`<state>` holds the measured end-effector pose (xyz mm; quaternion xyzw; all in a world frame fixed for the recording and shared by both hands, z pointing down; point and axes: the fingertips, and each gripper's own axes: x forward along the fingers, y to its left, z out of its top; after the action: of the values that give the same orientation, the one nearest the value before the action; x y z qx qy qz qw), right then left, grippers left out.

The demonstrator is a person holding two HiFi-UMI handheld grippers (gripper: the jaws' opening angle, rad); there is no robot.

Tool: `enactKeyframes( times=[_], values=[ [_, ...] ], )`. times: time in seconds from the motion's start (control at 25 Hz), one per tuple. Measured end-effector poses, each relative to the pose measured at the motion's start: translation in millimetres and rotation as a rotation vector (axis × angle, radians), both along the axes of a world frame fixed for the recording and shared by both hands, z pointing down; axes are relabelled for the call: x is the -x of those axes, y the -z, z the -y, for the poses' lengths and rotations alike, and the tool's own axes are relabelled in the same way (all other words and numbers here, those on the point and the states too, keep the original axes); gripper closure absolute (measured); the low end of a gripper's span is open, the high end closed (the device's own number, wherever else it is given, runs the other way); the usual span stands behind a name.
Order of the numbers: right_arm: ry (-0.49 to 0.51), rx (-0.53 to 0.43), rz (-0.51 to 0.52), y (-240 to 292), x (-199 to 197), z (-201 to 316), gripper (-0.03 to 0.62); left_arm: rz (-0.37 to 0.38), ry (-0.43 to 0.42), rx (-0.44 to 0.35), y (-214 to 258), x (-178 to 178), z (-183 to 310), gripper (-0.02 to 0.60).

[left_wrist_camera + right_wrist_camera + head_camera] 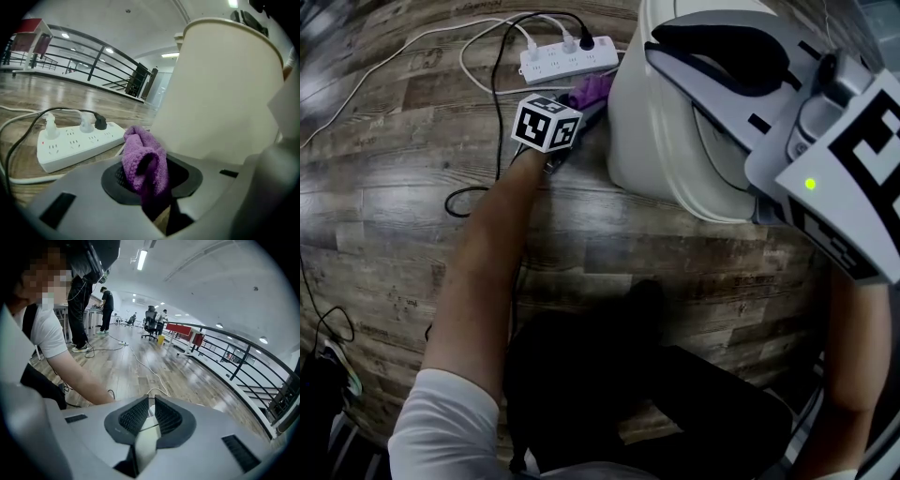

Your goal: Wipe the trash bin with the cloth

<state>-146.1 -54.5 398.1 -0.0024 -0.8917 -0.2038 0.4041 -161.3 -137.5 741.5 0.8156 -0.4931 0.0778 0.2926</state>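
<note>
left claw (pixel 581 111) grips purple cloth (pixel 143 159) | right claw (pixel 150 416) clamps trash bin (pixel 675 141) rim | risk: your wipe may snag power strip (pixel 70 145), lower left

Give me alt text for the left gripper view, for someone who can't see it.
The left gripper holds a bunched purple cloth in its jaws, close beside a cream bin that fills the right. A white power strip with plugs lies on the wood floor at left.
</note>
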Motion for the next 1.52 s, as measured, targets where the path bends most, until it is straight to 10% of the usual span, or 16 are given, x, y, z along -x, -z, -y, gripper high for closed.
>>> enactKeyframes(
  times=[1.52],
  values=[
    [0.008,-0.06,-0.075,-16,-2,-3,0.549,-0.112,-0.177,-0.006,6,-97,-130,0.471]
  ],
)
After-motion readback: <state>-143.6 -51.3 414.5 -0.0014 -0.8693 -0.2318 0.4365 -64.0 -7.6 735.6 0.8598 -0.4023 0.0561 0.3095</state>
